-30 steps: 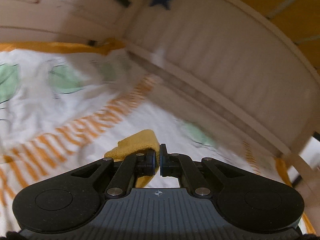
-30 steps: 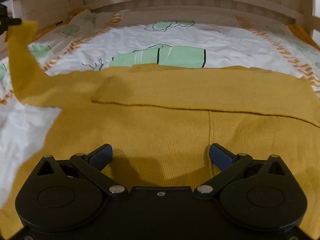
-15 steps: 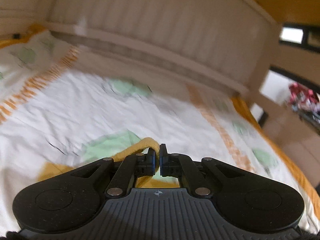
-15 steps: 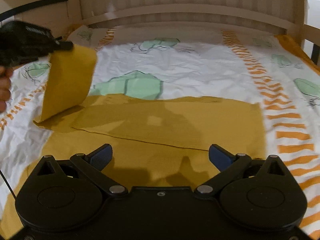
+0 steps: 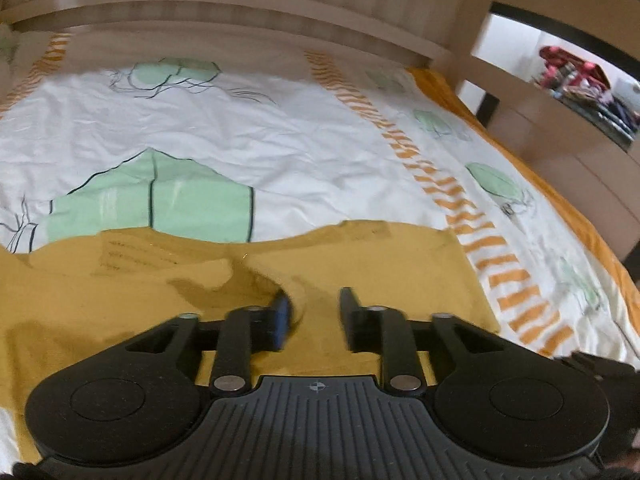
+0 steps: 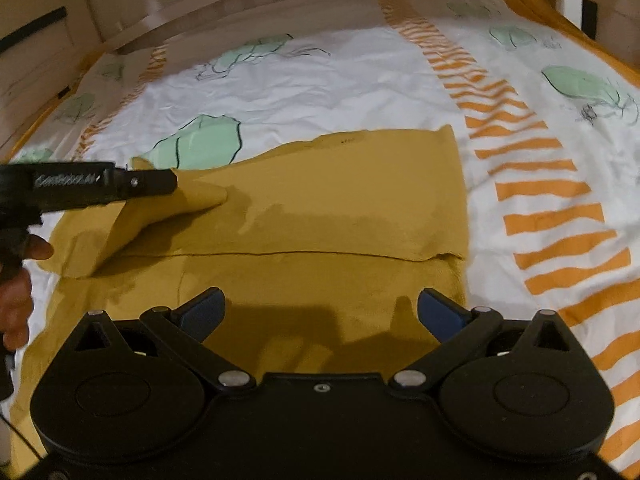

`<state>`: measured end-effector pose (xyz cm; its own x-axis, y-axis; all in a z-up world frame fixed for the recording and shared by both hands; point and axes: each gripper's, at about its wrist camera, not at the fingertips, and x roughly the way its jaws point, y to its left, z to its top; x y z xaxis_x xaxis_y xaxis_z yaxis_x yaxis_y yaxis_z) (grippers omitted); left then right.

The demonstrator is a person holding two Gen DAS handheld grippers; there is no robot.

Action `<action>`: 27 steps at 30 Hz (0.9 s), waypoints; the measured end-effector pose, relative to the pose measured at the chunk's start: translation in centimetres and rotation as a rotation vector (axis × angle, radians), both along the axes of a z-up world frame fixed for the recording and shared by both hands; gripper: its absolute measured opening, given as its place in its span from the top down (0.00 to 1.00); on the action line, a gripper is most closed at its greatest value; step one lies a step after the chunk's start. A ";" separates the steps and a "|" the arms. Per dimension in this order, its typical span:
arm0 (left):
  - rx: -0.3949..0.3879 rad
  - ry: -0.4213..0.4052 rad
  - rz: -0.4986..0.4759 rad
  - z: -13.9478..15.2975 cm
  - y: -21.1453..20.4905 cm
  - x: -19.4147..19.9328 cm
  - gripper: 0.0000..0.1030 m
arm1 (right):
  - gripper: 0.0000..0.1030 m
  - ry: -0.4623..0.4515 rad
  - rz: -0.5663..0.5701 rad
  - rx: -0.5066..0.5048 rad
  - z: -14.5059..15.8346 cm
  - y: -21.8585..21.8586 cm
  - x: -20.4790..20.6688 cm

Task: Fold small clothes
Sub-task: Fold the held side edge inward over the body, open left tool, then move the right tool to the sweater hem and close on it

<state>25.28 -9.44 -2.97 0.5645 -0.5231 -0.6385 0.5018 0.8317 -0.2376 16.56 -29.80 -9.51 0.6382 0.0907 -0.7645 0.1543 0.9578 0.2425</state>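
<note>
A mustard-yellow knit garment (image 6: 328, 208) lies on the bed, partly folded, with a fold edge running across its middle. It also shows in the left wrist view (image 5: 360, 264). My left gripper (image 5: 314, 318) is open just above the cloth, holding nothing. In the right wrist view it (image 6: 176, 182) hovers at the left, over a sleeve flap (image 6: 172, 216) lying folded onto the body. My right gripper (image 6: 320, 312) is wide open and empty above the garment's near half.
The bedsheet (image 6: 360, 80) is white with green prints and orange stripes. A wooden headboard (image 5: 240, 4) runs along the far side and a side rail (image 5: 560, 120) along the right. A hand (image 6: 16, 296) holds the left gripper.
My left gripper carried the sleeve rightward over the garment, lowered it and opened, releasing it. The right gripper stayed open and shifted its view to the right.
</note>
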 end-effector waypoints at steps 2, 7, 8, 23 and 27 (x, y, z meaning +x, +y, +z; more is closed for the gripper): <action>-0.011 -0.026 -0.031 0.6 -0.1 -0.8 0.72 | 0.01 -0.001 -0.016 0.016 0.0 -0.4 0.0; 0.001 -0.101 -0.103 2.7 -0.3 -2.7 0.71 | 0.01 -0.012 -0.030 0.009 0.1 -0.8 0.0; 0.013 -0.114 -0.105 3.0 0.1 -3.2 0.71 | 0.01 -0.013 -0.030 0.006 0.1 -0.9 0.0; 0.258 0.036 0.299 -1.7 10.5 -3.2 0.71 | 0.01 -0.097 0.041 0.067 0.0 -0.4 0.1; 0.284 0.059 0.322 -3.6 11.5 -3.1 0.71 | 0.01 -0.127 0.061 0.054 0.0 0.1 -0.1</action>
